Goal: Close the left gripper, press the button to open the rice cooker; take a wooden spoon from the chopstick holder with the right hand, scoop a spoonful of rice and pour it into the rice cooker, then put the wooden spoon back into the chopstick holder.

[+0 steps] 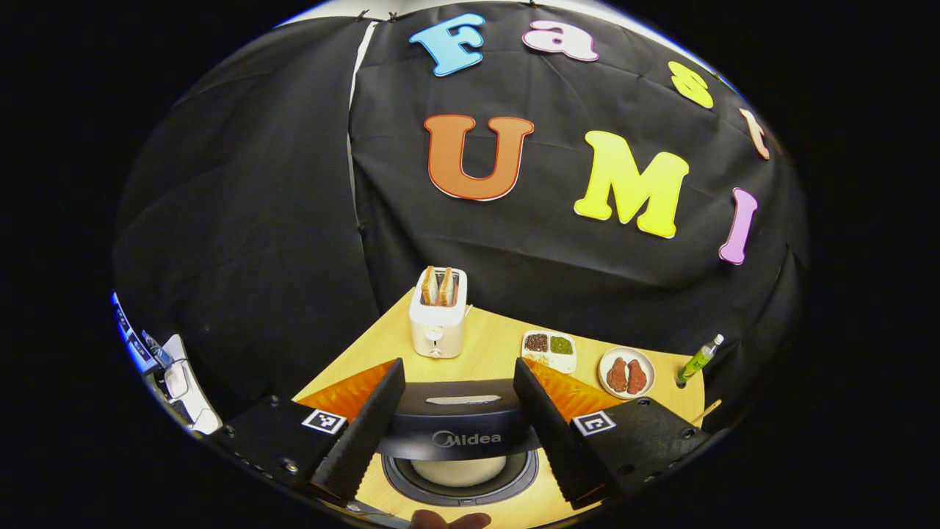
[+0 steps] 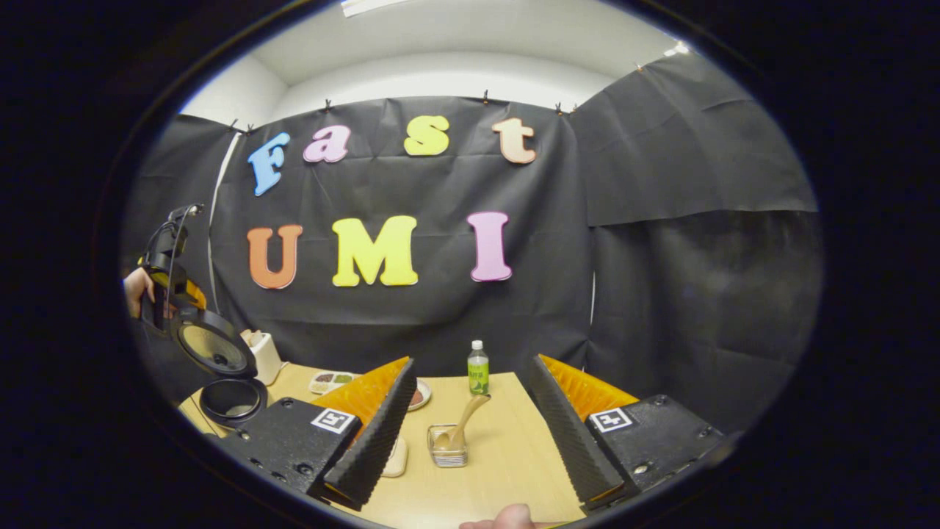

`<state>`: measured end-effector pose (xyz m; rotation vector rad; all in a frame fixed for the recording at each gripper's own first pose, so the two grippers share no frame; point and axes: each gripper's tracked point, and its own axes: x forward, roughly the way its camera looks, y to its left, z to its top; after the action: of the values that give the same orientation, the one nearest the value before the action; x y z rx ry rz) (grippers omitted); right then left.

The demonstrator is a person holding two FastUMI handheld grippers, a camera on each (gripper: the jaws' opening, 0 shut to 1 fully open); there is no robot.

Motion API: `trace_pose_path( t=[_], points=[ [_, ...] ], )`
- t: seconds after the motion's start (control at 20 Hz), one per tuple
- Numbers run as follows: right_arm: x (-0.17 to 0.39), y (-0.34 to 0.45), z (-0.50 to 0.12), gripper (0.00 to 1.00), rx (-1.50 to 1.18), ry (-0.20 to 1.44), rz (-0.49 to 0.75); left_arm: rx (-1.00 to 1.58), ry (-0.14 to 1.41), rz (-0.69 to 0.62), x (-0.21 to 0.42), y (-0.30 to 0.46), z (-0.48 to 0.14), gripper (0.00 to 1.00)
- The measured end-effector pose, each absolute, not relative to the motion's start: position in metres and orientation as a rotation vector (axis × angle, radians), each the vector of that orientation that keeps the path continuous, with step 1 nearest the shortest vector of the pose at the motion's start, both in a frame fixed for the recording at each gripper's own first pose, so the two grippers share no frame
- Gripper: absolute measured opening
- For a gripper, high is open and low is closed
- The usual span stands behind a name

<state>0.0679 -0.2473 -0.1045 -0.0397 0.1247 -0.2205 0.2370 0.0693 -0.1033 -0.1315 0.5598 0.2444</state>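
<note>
The rice cooker (image 1: 459,441) is sitting open on the wooden desk (image 2: 499,448), round lid raised. A curved wooden spoon (image 2: 464,422) is leaning in the clear square chopstick holder (image 2: 448,446). Left tongs (image 1: 459,422) and right tongs (image 2: 470,426) are gaping, gripping nothing.

A pale wood-grain tabletop (image 2: 507,455) is showing a smooth, matt finish beneath glossy dark plastic on the rice cooker (image 1: 459,430), whose open lid (image 2: 213,347) is gleaming around a dull metal inner plate. A wooden spoon (image 2: 464,422) is standing in the clear, shiny chopstick holder (image 2: 448,448). The cream toaster (image 1: 438,319) is looking like smooth plastic; the booth wall (image 2: 661,279) is hanging as creased matt cloth.
</note>
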Motion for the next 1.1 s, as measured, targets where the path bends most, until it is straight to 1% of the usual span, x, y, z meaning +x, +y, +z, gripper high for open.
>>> trace_pose_path(
  t=[0.4, 0.6, 0.95, 1.0, 1.05, 1.1],
  points=[
    [0.079, -0.225, -0.107, 1.00, -0.032, 0.129, -0.136, -0.152, 0.662, 0.202, 0.177, 0.042, -0.152, 0.97],
    [0.078, -0.216, -0.108, 0.99, -0.053, 0.133, -0.109, -0.152, 0.700, 0.191, 0.158, 0.035, -0.174, 0.97],
    [0.077, -0.223, -0.111, 0.99, -0.046, 0.142, -0.114, -0.135, 0.796, 0.186, 0.140, 0.027, -0.217, 0.97],
    [0.077, -0.226, -0.112, 1.00, -0.044, 0.142, -0.119, -0.137, 0.808, 0.188, 0.137, 0.026, -0.222, 1.00],
    [0.078, -0.229, -0.113, 0.99, -0.042, 0.145, -0.121, -0.135, 0.821, 0.189, 0.132, 0.025, -0.227, 0.97],
    [0.078, -0.231, -0.114, 1.00, -0.038, 0.150, -0.124, -0.133, 0.835, 0.189, 0.130, 0.024, -0.232, 0.97]
  ],
)
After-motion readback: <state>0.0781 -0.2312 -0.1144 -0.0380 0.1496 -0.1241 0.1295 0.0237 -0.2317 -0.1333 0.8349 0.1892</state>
